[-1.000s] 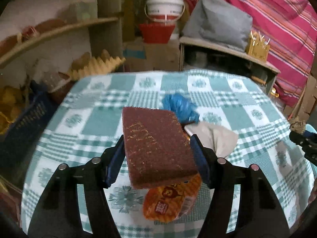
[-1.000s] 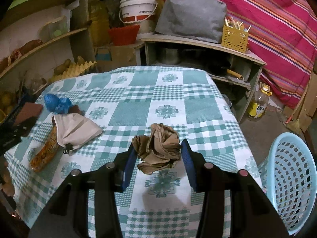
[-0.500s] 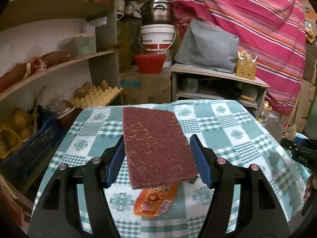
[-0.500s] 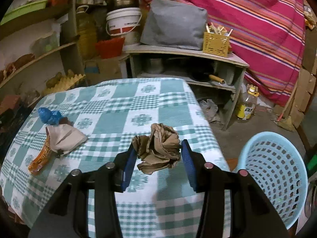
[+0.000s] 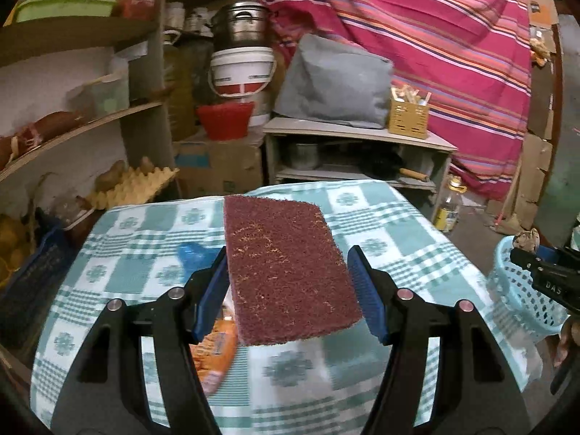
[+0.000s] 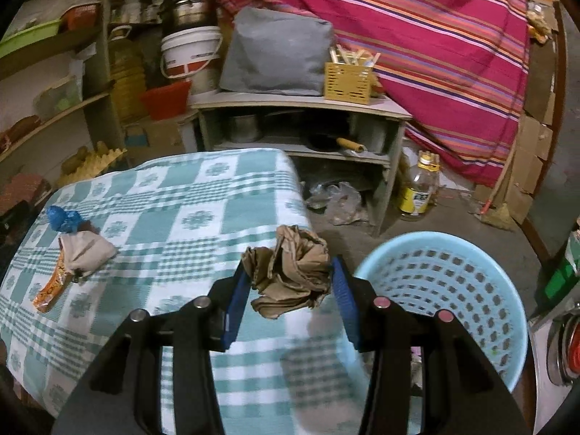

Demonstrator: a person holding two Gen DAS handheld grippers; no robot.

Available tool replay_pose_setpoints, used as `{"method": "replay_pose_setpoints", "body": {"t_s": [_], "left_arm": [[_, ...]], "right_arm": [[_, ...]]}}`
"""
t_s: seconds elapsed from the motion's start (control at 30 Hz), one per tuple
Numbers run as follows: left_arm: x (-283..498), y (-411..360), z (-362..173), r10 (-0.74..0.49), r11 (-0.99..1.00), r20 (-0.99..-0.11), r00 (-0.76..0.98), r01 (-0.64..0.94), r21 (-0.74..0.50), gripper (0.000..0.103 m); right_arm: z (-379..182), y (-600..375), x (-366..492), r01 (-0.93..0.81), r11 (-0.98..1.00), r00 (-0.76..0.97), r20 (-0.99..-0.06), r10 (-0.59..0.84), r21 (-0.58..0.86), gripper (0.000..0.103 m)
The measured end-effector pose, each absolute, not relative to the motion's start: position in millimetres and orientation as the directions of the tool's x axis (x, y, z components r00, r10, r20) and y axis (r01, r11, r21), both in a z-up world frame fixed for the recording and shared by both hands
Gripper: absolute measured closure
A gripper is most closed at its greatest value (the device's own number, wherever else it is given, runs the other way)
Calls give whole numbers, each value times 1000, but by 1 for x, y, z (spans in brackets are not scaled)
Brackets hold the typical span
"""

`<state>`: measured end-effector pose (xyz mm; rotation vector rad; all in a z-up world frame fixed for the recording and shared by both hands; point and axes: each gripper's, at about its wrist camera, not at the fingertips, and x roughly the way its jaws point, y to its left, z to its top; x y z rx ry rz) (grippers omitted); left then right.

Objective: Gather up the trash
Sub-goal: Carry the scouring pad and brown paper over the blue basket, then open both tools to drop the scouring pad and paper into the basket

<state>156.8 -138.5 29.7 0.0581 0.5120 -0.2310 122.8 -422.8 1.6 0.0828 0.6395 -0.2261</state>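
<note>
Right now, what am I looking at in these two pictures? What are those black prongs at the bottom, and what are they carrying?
There is no robot here. A person holds a two-fingered tool in each hand, and a wide-angle camera on each tool looks forward along its fingers, so each picture shows its own prongs at the bottom.

In the left tool's picture, the left hand-held gripper is closed on a dark red scouring pad. In the right tool's picture, the right hand-held gripper is closed on a crumpled brown paper, near a light blue basket standing on the floor beside the table.

On the checked tablecloth lie a blue plastic wad, a pale crumpled wrapper and an orange snack packet.
</note>
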Motion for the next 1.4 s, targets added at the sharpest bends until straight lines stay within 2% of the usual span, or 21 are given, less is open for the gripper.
{"method": "replay_pose_setpoints", "body": {"t_s": [0.53,0.97,1.27,1.37,1.4], "left_arm": [[139,-268,17,-370,903,-507,778,429,-1,40],[128,-378,-15,-513,809,-561,650,584,-63,40],[118,-432,-12,-576,755,-554,601,651,-79,40],[116,-444,-11,-593,739,-555,583,668,-88,37],[116,-448,-10,-594,735,-559,578,672,-86,33]], "right_arm": [[-2,-526,67,384,923,740,-600,-303,7,58],[-13,-577,42,430,902,729,-607,-316,48,58],[-22,-599,34,471,880,709,-622,-333,65,58],[-22,-602,33,470,880,708,-623,-333,64,58],[-22,-603,33,469,881,708,-622,-335,60,58]]}}
